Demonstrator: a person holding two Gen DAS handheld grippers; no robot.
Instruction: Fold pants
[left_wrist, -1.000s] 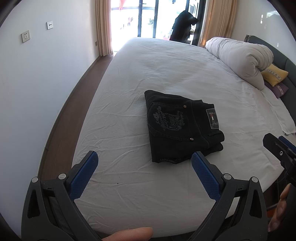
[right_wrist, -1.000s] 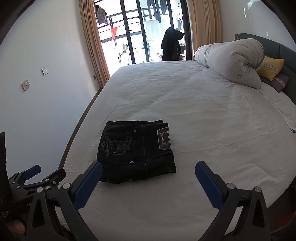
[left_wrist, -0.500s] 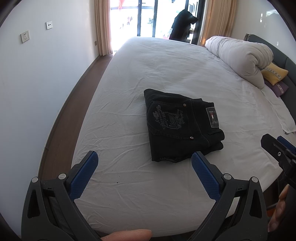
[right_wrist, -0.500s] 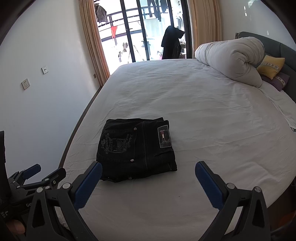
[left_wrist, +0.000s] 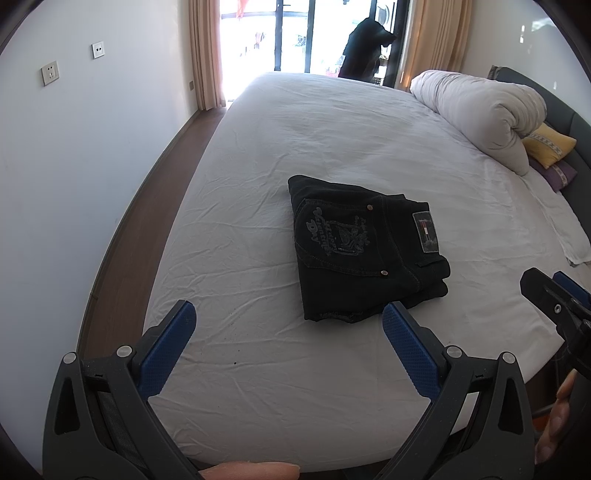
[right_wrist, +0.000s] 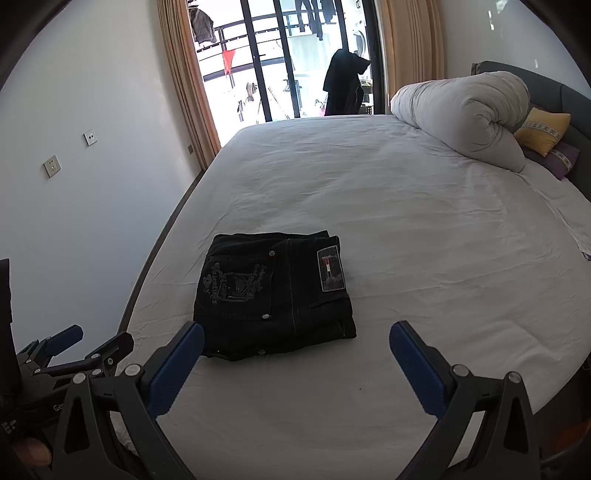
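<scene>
The black pants (left_wrist: 362, 247) lie folded into a compact rectangle on the white bed (left_wrist: 258, 369), back pocket and label patch facing up. They also show in the right wrist view (right_wrist: 273, 291). My left gripper (left_wrist: 288, 314) is open and empty, held back above the bed's near edge, short of the pants. My right gripper (right_wrist: 295, 332) is open and empty, also pulled back from the pants. The right gripper shows at the right edge of the left wrist view (left_wrist: 557, 299); the left gripper shows at lower left of the right wrist view (right_wrist: 85, 345).
A rolled white duvet (right_wrist: 465, 114) and a yellow pillow (right_wrist: 543, 131) lie at the head of the bed on the right. A white wall (left_wrist: 74, 166) and a strip of wood floor (left_wrist: 147, 206) run along the left. Balcony doors (right_wrist: 280, 62) stand beyond.
Both grippers have drawn slightly back and shifted a little; the folded pants have not moved. Both stay open.
</scene>
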